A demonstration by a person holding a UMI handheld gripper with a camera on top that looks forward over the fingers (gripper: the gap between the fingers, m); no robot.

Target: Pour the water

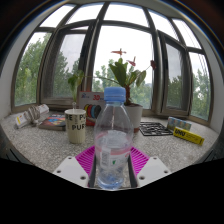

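The gripper (113, 170) held a clear water bottle (114, 140) with a blue cap (115, 95), its pink pads (88, 156) pressed against the bottle's lower body from either side, above the near edge of the table (40, 148). The bottle stood upright, long axis vertical and cap pointing straight up, with a white mug (76, 125) just beyond it to the left and a potted plant (128, 90) toward the table's far edge by the window. The cap looked still on, so tipping it would likely pour nothing, and the smooth, soft plastic could slip or buckle in the fingers once tilted toward the mug.
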